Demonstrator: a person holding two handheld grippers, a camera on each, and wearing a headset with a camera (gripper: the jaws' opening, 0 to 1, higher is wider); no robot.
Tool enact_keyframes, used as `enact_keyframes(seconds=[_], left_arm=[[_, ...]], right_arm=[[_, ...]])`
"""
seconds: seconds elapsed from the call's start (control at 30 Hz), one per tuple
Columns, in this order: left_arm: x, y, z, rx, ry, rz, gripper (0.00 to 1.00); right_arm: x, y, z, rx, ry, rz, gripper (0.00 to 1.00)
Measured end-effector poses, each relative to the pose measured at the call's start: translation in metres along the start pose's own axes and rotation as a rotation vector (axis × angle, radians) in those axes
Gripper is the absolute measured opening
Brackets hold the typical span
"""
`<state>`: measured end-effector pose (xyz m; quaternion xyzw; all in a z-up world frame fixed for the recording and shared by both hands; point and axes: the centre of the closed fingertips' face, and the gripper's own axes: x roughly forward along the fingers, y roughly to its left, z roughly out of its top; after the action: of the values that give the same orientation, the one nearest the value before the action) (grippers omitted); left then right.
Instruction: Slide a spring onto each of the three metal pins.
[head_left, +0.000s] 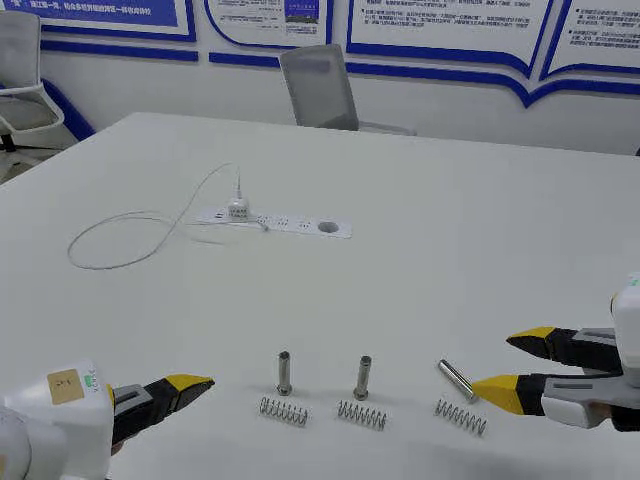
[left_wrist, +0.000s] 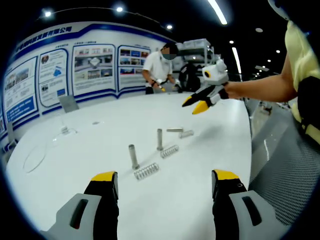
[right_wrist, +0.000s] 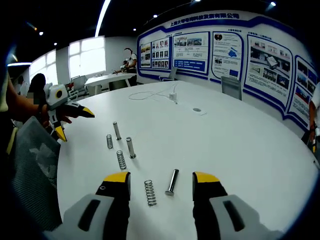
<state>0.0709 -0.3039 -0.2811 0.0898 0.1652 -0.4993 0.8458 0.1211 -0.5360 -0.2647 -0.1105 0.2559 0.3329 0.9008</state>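
On the white table (head_left: 420, 200), two metal pins (head_left: 284, 372) (head_left: 362, 377) stand upright and a third pin (head_left: 457, 380) lies on its side. In front of each pin lies a spring: left (head_left: 283, 410), middle (head_left: 361, 415), right (head_left: 461, 416). My right gripper (head_left: 512, 365) hovers open just right of the lying pin (right_wrist: 172, 181), whose spring (right_wrist: 149, 192) is between its jaws' line of sight. My left gripper (head_left: 185, 392) is open, left of the left pin (left_wrist: 133, 156) and its spring (left_wrist: 146, 171), holding nothing.
A white power strip (head_left: 275, 221) with a plugged-in white cable (head_left: 140, 235) lies mid-table behind the pins. A grey chair (head_left: 318, 88) stands at the table's far edge. A person (left_wrist: 159, 70) stands in the background.
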Motion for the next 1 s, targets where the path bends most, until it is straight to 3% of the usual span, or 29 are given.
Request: enact_keyframes(seconds=[0.5,1.0], left_arm=[[0.003,-0.003,0.001,-0.003,-0.002,-0.001,0.77],[0.002,-0.001,0.000,-0.014,-0.005,0.002,0.76]], right_arm=[[0.021,-0.022,-0.006,0.011,0.090,-0.051,0.41],[0.043,-0.028,-0.012,0.027,0.163,-0.060,0.31]])
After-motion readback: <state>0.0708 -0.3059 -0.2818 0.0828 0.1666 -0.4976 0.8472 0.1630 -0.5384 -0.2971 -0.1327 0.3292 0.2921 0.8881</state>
